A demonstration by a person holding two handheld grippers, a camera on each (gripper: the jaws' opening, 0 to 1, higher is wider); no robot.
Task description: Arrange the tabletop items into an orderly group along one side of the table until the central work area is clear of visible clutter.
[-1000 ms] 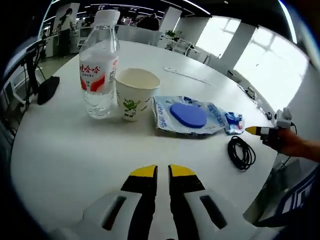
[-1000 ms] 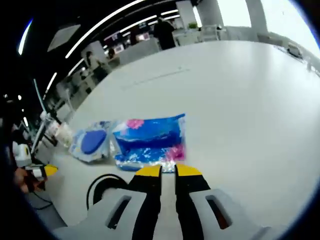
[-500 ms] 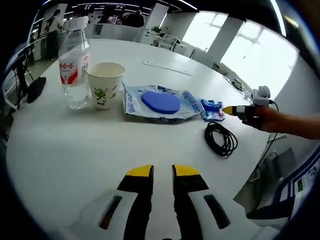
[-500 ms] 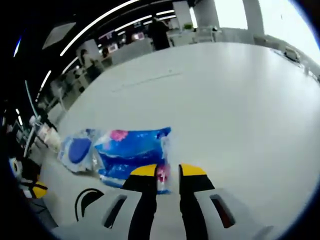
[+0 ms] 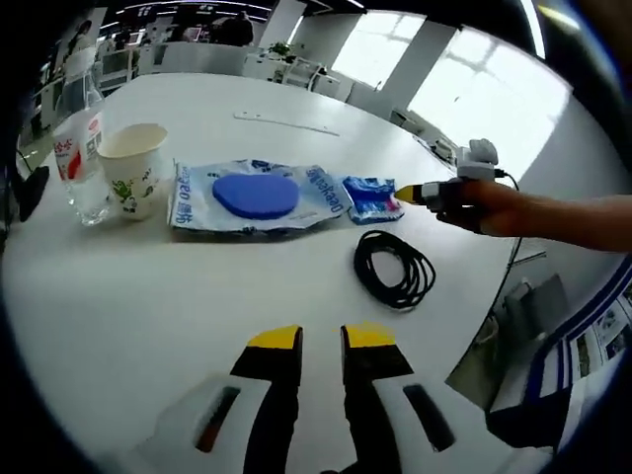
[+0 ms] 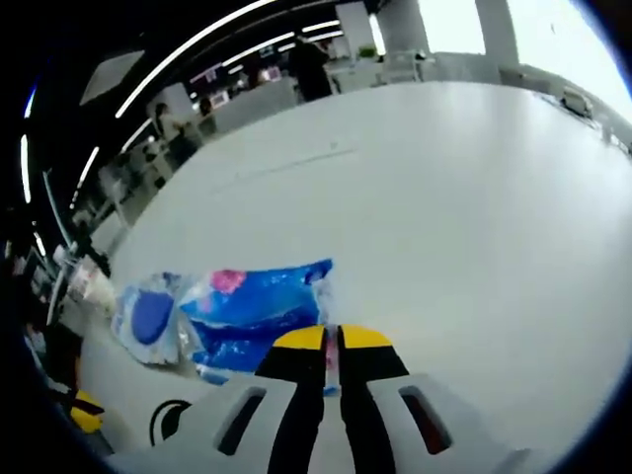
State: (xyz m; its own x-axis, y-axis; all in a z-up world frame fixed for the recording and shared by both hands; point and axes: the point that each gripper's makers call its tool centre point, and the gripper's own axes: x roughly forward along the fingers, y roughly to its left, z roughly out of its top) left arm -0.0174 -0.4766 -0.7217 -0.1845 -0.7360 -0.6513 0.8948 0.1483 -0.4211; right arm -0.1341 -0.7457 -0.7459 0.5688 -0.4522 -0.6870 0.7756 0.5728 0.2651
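Pinching the near corner of the small blue packet (image 6: 259,314), the right gripper (image 6: 331,341) has its yellow-tipped jaws drawn together on the wrapper's edge, with only a sliver of film showing between them. The left gripper view shows the same packet (image 5: 368,197) lying at the right end of a row on the white table (image 5: 148,316): a water bottle (image 5: 77,148), a paper cup (image 5: 132,181), then the large wipes pack (image 5: 259,196), with the small packet just beside it. A coiled black cable (image 5: 395,269) sits apart from the row, nearer the table edge. The left gripper (image 5: 320,341) hangs over bare tabletop, its jaws slightly apart and holding nothing. Risks noted: the grip takes only a thin margin of slippery film, so the packet may slide free if pulled sharply or lifted by that corner alone. Dragging it toward the wipes pack could ride it up over that pack's edge or shove the pack against the cup, which stands close to the bottle; the cup is light and would tip readily. The cable remains loose near the edge, and a sweep of either hand could snag a loop and pull it off the table. Whether the cup holds liquid cannot be told.
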